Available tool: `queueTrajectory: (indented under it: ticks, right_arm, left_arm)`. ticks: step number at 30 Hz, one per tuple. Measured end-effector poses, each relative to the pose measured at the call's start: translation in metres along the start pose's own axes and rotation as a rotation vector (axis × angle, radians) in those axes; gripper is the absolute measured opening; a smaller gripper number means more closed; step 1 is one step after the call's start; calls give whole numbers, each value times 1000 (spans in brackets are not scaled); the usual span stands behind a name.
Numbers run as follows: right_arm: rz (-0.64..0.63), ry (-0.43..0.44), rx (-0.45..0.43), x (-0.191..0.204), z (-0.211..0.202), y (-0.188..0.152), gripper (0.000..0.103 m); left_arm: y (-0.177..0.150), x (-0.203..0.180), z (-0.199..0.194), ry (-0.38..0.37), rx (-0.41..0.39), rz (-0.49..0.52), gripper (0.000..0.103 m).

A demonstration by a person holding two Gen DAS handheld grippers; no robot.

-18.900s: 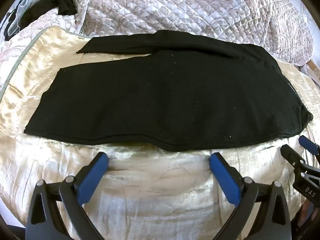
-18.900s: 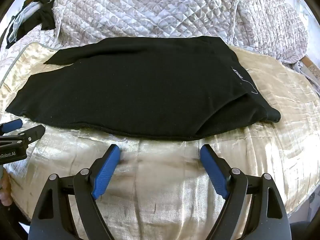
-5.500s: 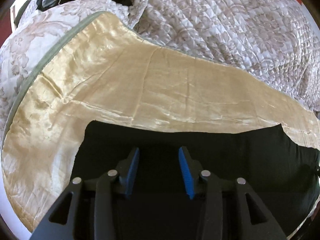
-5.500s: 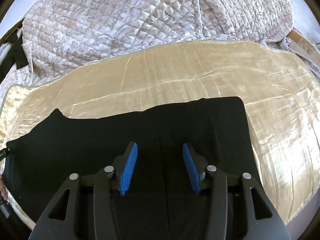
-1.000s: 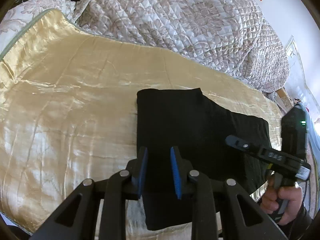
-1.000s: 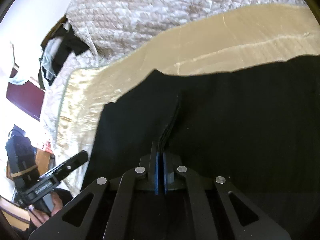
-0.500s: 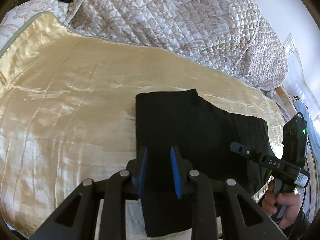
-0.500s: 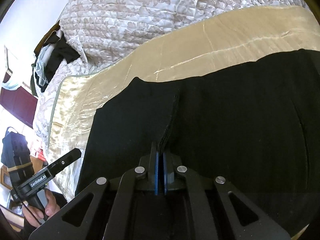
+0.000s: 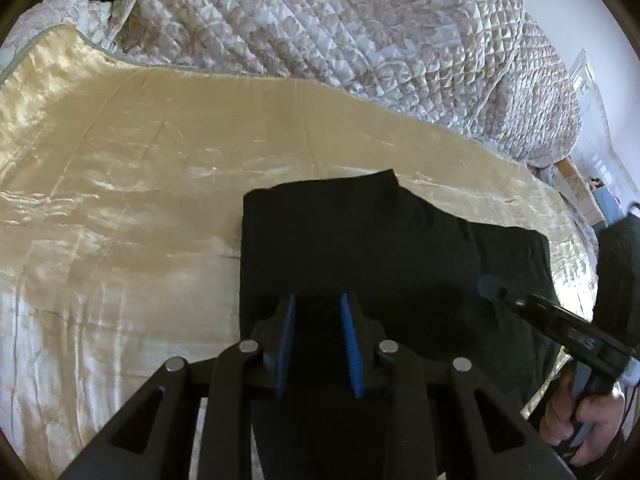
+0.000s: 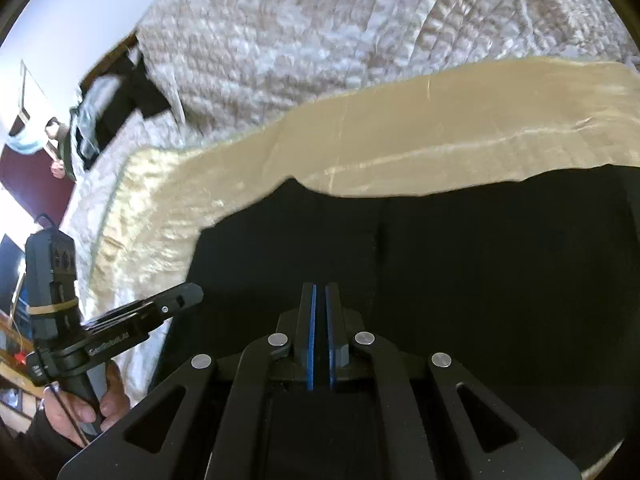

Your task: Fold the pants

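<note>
The black pants (image 9: 384, 248) lie folded into a thick rectangle on the gold satin cover (image 9: 120, 184). My left gripper (image 9: 317, 310) hovers over the near left part of the fold, its blue pads a narrow gap apart with nothing between them. My right gripper (image 10: 320, 292) is over the pants (image 10: 460, 264), its pads a thin slit apart; I see no cloth pinched between them. The right gripper also shows at the right in the left wrist view (image 9: 560, 320), and the left gripper at the left in the right wrist view (image 10: 132, 320).
A quilted floral bedspread (image 9: 360, 28) is bunched along the far side. Dark clothes (image 10: 116, 104) lie at the far left corner. The bed's near edge runs just under the pants.
My right gripper has let go of the pant edge, which now lies flat on the fold, and its pads have parted slightly. The left gripper has hardly moved.
</note>
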State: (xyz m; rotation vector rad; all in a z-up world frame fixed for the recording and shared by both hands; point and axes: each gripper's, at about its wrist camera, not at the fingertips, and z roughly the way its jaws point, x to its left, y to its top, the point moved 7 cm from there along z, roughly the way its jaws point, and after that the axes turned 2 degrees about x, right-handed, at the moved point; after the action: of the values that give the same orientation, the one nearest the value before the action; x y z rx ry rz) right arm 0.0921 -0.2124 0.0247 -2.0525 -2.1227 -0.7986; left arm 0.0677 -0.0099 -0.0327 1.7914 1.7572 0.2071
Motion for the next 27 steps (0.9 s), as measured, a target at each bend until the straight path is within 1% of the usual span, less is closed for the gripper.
queueTrajectory:
  ticks: [1, 2, 3, 6, 10, 12, 15, 17, 21, 23, 25, 27]
  right_arm:
    - [15, -8, 10, -4, 3, 0, 3]
    - [40, 18, 1, -7, 3, 2, 3]
    - [47, 16, -7, -8, 1, 4, 3]
    - [19, 6, -33, -3, -3, 11, 3]
    - [-5, -11, -29, 0, 6, 20, 3]
    - [-2, -17, 11, -5, 20, 19, 3]
    - [-8, -15, -4, -5, 19, 20, 3]
    - [-13, -29, -10, -3, 15, 18, 3]
    - [-52, -35, -32, 6, -3, 5, 3]
    - [-61, -28, -43, 11, -13, -3, 3]
    - [-73, -14, -52, 18, -25, -17, 5]
    - [-95, -16, -51, 24, -32, -31, 6]
  left_arm:
    - [0, 0, 0, 1, 0, 4, 26]
    - [0, -1, -1, 4, 3, 9, 26]
    - [2, -1, -1, 6, 6, 13, 26]
    - [10, -2, 0, 17, 9, 20, 26]
    - [22, -2, 9, 42, 9, 31, 26]
    - [23, -2, 16, 49, 23, 42, 28]
    - [23, -5, 16, 57, 13, 57, 34]
    - [21, -8, 13, 65, 9, 71, 34]
    - [10, -9, 2, 49, -2, 58, 34]
    - [1, -9, -7, 51, -20, 58, 34]
    - [-9, -9, -17, 50, -39, 52, 34]
    - [-20, -11, -29, 27, -63, 50, 34]
